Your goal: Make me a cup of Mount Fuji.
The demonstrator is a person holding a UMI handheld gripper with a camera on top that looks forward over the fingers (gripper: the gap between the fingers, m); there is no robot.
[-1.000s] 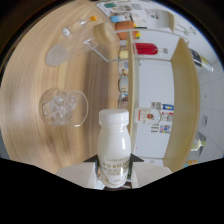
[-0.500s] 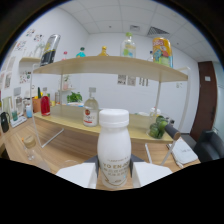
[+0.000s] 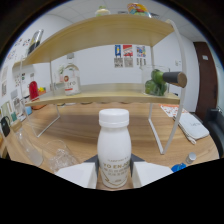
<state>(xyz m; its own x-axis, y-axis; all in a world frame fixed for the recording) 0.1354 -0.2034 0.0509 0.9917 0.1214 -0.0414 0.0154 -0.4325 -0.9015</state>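
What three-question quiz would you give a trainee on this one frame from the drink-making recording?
1. True or false: the white bottle sits between the fingers of the gripper with its white cap screwed on.
2. Which thing stands on the lower shelf of the wooden rack? A) a clear bottle with a red label B) a kettle C) a stack of plates
3. Fill in: beside the gripper, on the wooden table, lies a clear ______.

Key: 1 true; 2 A; 3 glass, as far as its transparent outline lets one judge.
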